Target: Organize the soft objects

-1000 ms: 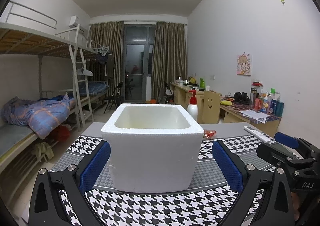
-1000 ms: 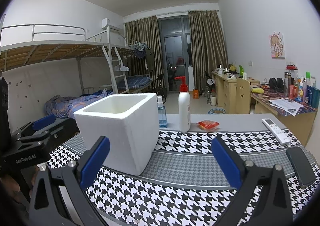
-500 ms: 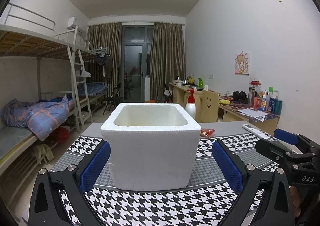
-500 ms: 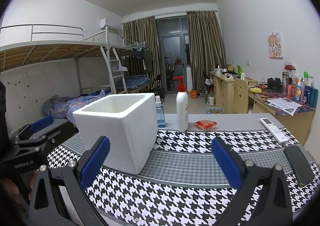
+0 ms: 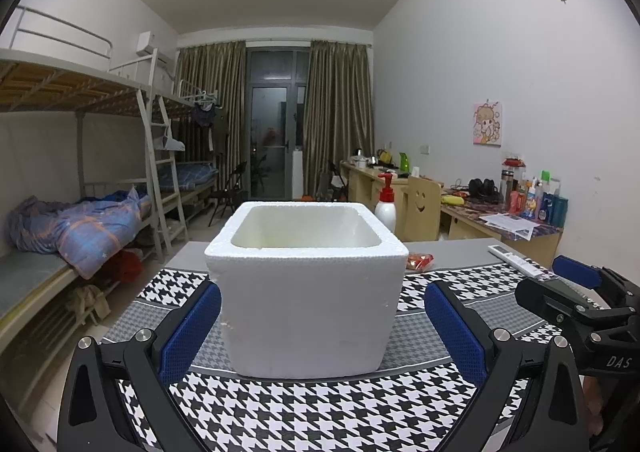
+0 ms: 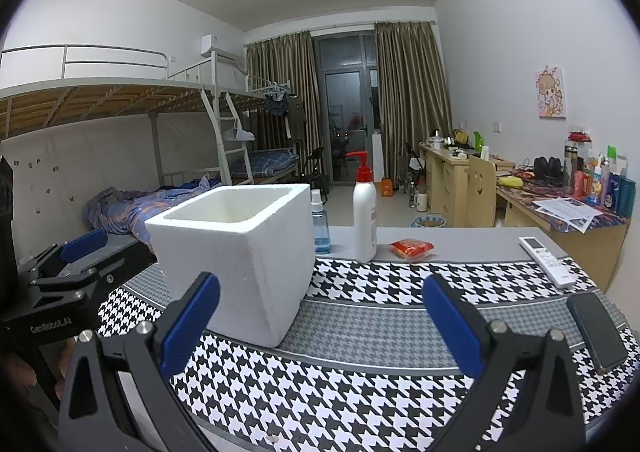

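While both tongs, left (image 5: 322, 322) and right (image 6: 320, 318), hang spread and unloaded, the foam box (image 5: 306, 284) (light, crumbly) wants gentle wall grips.

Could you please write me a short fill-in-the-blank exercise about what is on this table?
1. The foam box is ____ in colour.
2. The pump bottle has a ____ top.
3. Both the left gripper and the right gripper are ____.
4. The tablecloth has a black-and-white ____ pattern.

Missing words: white; red; open; houndstooth
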